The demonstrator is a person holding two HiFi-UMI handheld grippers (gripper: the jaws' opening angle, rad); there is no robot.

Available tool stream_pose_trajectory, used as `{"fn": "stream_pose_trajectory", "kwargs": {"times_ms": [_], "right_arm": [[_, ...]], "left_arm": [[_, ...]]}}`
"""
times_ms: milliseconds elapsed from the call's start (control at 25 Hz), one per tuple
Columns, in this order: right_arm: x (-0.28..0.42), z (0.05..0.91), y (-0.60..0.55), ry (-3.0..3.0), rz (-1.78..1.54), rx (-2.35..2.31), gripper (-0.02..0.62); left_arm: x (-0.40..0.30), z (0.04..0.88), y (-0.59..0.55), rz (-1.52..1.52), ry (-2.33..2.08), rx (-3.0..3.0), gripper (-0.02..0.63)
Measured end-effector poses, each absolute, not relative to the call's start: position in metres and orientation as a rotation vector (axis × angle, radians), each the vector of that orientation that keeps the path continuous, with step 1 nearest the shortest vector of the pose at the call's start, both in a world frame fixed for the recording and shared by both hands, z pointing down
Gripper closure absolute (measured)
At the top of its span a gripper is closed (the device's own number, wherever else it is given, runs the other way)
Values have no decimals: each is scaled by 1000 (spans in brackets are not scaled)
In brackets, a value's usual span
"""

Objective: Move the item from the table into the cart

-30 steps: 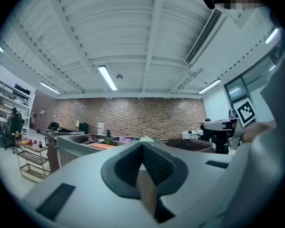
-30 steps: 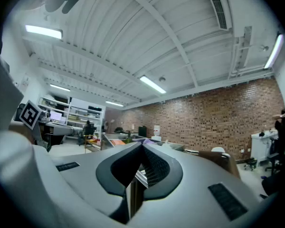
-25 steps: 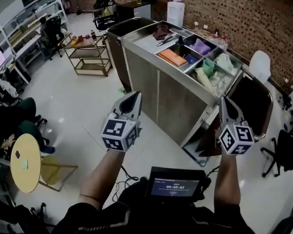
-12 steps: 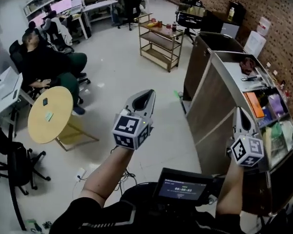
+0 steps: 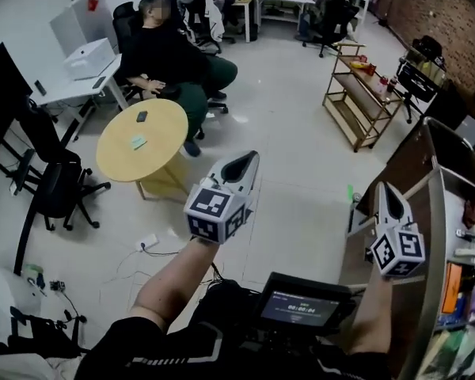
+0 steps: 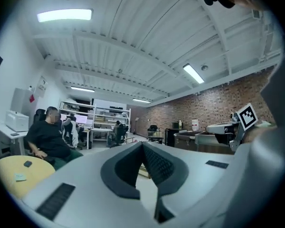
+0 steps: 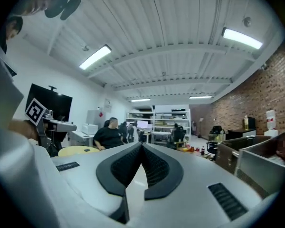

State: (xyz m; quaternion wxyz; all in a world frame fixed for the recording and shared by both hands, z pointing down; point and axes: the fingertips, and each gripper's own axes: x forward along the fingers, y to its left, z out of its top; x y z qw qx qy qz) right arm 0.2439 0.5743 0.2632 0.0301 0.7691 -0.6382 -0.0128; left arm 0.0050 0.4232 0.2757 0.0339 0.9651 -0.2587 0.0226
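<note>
A round yellow table [image 5: 160, 158] stands left of centre in the head view, with a small dark item [image 5: 142, 116] and a pale green card [image 5: 138, 142] lying on it. The steel cart [image 5: 438, 209] runs down the right edge, coloured things in its bins. My left gripper [image 5: 248, 158] is held in the air over the floor, shut and empty, pointing past the table's right side. Beside the cart's corner, my right gripper [image 5: 385, 188] is also shut with nothing in it. In the gripper views the pads meet at each tip: left gripper [image 6: 142, 144], right gripper [image 7: 141, 146].
A person in black [image 5: 174, 54] sits just behind the table. Black office chairs [image 5: 57, 190] and desks line the left. A wooden shelf trolley [image 5: 362, 95] stands at the back right. Cables and a power strip [image 5: 147, 243] lie on the floor.
The view has swung left: the cart slid from the middle to the right edge, and the yellow table came up to left of centre. Both grippers stay shut and level.
</note>
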Motion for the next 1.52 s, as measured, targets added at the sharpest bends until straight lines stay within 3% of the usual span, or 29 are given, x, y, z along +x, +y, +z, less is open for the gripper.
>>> {"fn": "stream_pose_trajectory", "kwargs": {"times_ms": [240,600,1200,1520], "right_arm": [[193,277,352,-2172,-69,2172,592],[45,297,23,-2392,-44,1857,592],[-66,313,-425,-2750,-115,1128,592],[-229,322,-627,-2785,-187,795,592]], "left_arm": [[-73,303,251,69,-1052,2875,606],[-228,336,-17,71,-1333,2719,606],[-309,351,-355,39,-1832,2350,606],[-449,361,-514,23,-2014,2174,606]]}}
